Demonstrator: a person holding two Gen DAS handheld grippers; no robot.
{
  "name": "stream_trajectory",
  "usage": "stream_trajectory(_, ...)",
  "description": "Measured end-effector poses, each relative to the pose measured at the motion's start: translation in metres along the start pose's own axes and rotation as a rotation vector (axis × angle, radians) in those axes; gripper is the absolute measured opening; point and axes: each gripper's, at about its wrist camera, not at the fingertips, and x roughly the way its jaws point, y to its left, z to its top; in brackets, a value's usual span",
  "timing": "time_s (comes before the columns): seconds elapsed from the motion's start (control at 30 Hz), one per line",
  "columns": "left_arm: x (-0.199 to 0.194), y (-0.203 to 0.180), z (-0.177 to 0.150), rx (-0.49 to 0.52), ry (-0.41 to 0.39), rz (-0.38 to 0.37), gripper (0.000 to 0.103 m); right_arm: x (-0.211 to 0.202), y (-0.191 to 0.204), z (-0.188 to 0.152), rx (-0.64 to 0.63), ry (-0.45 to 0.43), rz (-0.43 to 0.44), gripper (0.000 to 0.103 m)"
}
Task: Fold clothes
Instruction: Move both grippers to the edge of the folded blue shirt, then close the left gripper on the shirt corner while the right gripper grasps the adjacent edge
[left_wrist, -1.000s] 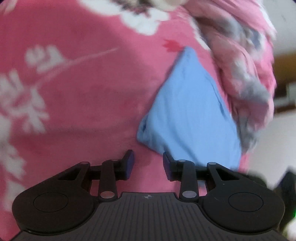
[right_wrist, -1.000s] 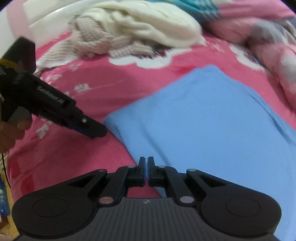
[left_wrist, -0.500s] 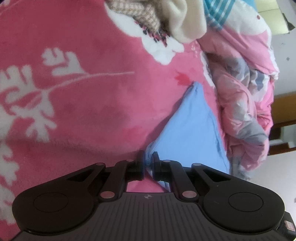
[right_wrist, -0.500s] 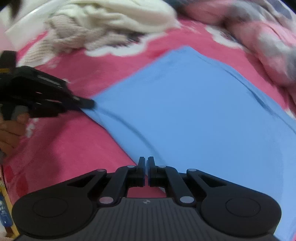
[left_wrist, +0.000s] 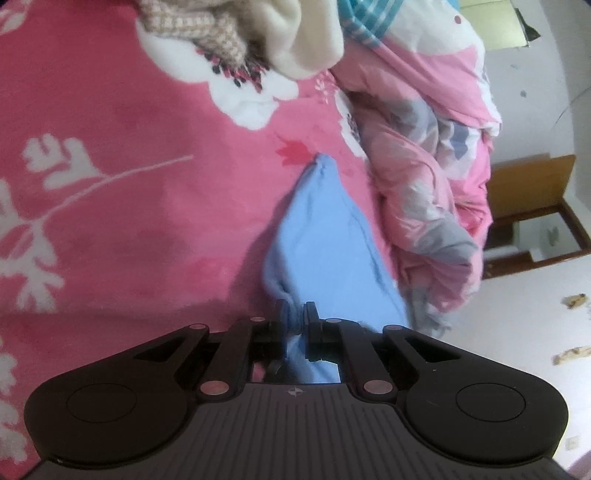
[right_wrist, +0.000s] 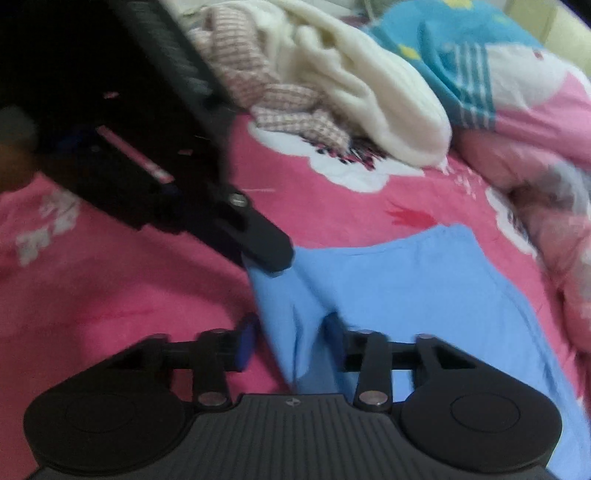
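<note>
A light blue garment (left_wrist: 321, 240) lies on the pink flowered bedsheet (left_wrist: 129, 184). My left gripper (left_wrist: 295, 317) is shut on its near corner, and the cloth bunches between the pads and rises a little off the sheet. In the right wrist view the left gripper (right_wrist: 269, 254) shows as a black tool coming in from the upper left, its tip on that corner of the blue garment (right_wrist: 406, 288). My right gripper (right_wrist: 290, 336) is close beside it. Its jaws are opening and stand wide apart over the garment's near edge, with a fold of blue cloth between them.
A pile of cream knit and checked clothes (left_wrist: 295, 40) lies at the far side of the bed. A crumpled pink and grey quilt (left_wrist: 424, 192) borders the garment on the right. Beyond it are the bed's edge, pale floor (left_wrist: 535, 332) and a wooden cabinet (left_wrist: 532, 206).
My left gripper has closed on the blue garment's corner and lifted it slightly. My right gripper has moved along the garment's edge towards the left one, and its jaws went from shut to apart.
</note>
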Motion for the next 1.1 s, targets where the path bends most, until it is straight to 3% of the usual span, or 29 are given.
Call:
stream_trajectory(0.03, -0.002, 0.001, 0.004, -0.008, -0.001, -0.008, 0.012, -0.001, -0.004, 0.001, 0.032, 0.005, 0.000, 0.004)
stream_trajectory(0.1, -0.005, 0.003, 0.016, -0.016, -0.021, -0.017, 0.034, -0.007, -0.015, 0.003, 0.101, 0.010, -0.002, 0.003)
stream_trajectory(0.23, 0.012, 0.015, 0.038, -0.091, 0.031, -0.040, 0.045, -0.025, -0.033, 0.008, 0.211, -0.015, -0.024, 0.003)
stream_trajectory(0.3, 0.028, 0.023, 0.045, -0.176, 0.070, -0.086, 0.064, -0.032, -0.040, 0.011, 0.243, -0.031, -0.032, 0.003)
stream_trajectory(0.33, 0.036, 0.027, 0.049, -0.216, 0.089, -0.111, 0.066, -0.035, -0.042, 0.012, 0.249, -0.039, -0.036, 0.003)
stream_trajectory(0.63, 0.107, 0.026, 0.080, -0.303, 0.271, -0.135, 0.066, -0.043, -0.040, 0.019, 0.262, -0.076, -0.050, 0.003)
stream_trajectory(0.73, 0.126, 0.017, 0.094, -0.315, 0.320, -0.108, 0.060, -0.045, -0.039, 0.018, 0.268, -0.086, -0.055, 0.003)
stream_trajectory(0.77, 0.132, 0.014, 0.098, -0.312, 0.330, -0.108, 0.051, -0.046, -0.039, 0.018, 0.273, -0.091, -0.058, 0.003)
stream_trajectory(0.9, 0.143, -0.013, 0.111, -0.180, 0.282, -0.045, 0.047, -0.052, -0.042, 0.016, 0.308, -0.119, -0.070, 0.003)
stream_trajectory(1.03, 0.165, -0.019, 0.118, -0.155, 0.279, -0.009, 0.041, -0.055, -0.046, 0.012, 0.343, -0.143, -0.079, 0.003)
stream_trajectory(1.1, 0.177, -0.018, 0.122, -0.173, 0.286, -0.007, 0.031, -0.055, -0.048, 0.010, 0.355, -0.154, -0.085, 0.003)
